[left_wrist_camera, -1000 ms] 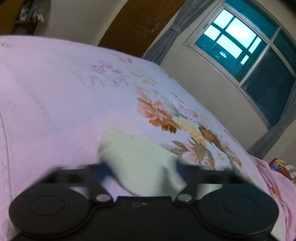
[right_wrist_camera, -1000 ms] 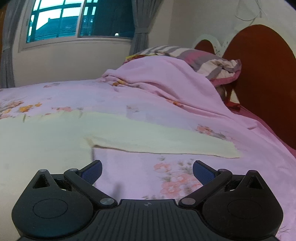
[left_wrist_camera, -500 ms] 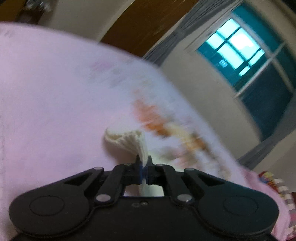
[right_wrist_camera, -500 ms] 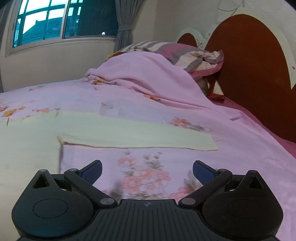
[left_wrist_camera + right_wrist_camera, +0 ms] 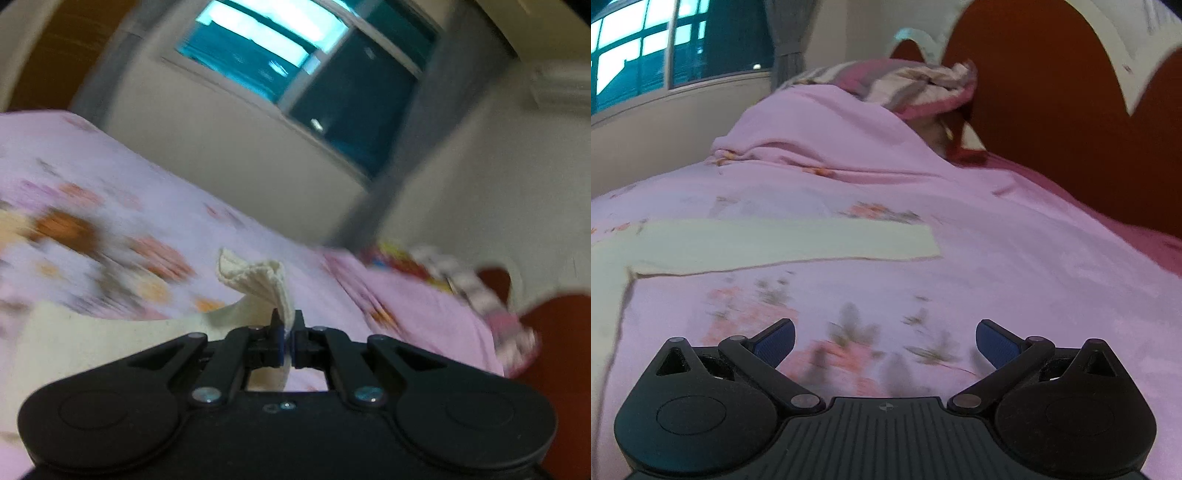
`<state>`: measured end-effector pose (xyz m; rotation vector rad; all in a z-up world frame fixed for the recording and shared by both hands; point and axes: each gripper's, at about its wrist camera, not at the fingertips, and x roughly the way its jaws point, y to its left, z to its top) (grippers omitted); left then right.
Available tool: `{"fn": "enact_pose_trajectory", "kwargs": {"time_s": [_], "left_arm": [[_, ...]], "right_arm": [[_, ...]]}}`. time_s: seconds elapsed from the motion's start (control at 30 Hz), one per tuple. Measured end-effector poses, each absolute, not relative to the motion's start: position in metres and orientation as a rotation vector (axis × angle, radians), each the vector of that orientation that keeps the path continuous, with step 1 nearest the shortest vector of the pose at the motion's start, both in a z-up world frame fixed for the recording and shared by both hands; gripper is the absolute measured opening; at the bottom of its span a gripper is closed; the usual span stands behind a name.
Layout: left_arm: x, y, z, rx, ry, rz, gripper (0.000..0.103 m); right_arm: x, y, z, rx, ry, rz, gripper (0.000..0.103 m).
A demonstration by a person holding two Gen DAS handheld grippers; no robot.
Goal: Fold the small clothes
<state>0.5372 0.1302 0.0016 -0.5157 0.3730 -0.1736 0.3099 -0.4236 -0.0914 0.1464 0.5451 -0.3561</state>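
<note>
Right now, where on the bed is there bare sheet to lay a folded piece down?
Bare floral sheet lies between the right gripper, jaws open and empty, and the flat cream sleeve, and on rightward toward the headboard. Crowded: the heaped blanket and striped pillow beyond.

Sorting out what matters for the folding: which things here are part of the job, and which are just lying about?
Job: cream garment; left gripper, shut on its cuff; right gripper, open.
Lying about: pink floral bedsheet; striped pillow; headboard; window.
</note>
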Motion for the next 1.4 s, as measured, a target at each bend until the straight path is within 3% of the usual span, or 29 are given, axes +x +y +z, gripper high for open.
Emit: {"fn": "enact_pose_trajectory", "kwargs": {"time_s": [0.23,0.4,0.63,0.67,0.7,0.73,0.8,0.83,0.97,1.13,1.2,1.27,1.4], "left_arm": [[0.574,-0.023,-0.059,-0.284,0.53,-0.278,0.001],[0.574,-0.062,-0.086,-0.221,0.578,-0.29,0.002],[0.571,-0.087,-0.086,-0.159,0.587,-0.306,0.002],[0.576,-0.09,-0.089,-0.148,0.618,-0.314,0.004],[0.58,-0.095,-0.095,-0.132,0.666,-0.328,0.015],[0.581,-0.101,-0.098,-0.12,0.678,-0.332,0.02],[0.569,-0.109,-0.094,-0.103,0.642,-0.407,0.05],[0.562,-0.109,-0.09,-0.118,0.623,-0.446,0.053],[0.518,-0.07,-0.073,-0.164,0.536,-0.413,0.053],[0.457,0.042,-0.06,-0.1,0.447,-0.11,0.052],[0.447,0.089,-0.066,-0.093,0.497,0.021,0.052],[0.455,0.129,-0.092,-0.059,0.758,0.112,0.05],[0.406,0.167,-0.088,-0.042,0.659,0.128,0.05]], "right_arm": [[0.281,-0.466,-0.103,0.227,0.549,-0.375,0.103],[0.273,-0.481,-0.114,0.32,0.537,-0.359,0.103],[0.275,-0.481,-0.12,0.338,0.527,-0.348,0.103],[0.275,-0.48,-0.12,0.336,0.526,-0.347,0.103],[0.275,-0.479,-0.121,0.334,0.526,-0.345,0.103],[0.275,-0.479,-0.122,0.332,0.525,-0.343,0.103],[0.275,-0.479,-0.124,0.338,0.519,-0.34,0.103],[0.276,-0.48,-0.125,0.345,0.517,-0.34,0.103],[0.275,-0.484,-0.126,0.372,0.504,-0.335,0.103],[0.274,-0.484,-0.126,0.37,0.503,-0.335,0.103],[0.277,-0.482,-0.126,0.356,0.513,-0.335,0.103],[0.284,-0.479,-0.124,0.334,0.544,-0.33,0.103],[0.308,-0.484,-0.1,0.428,0.485,-0.213,0.103]]}}
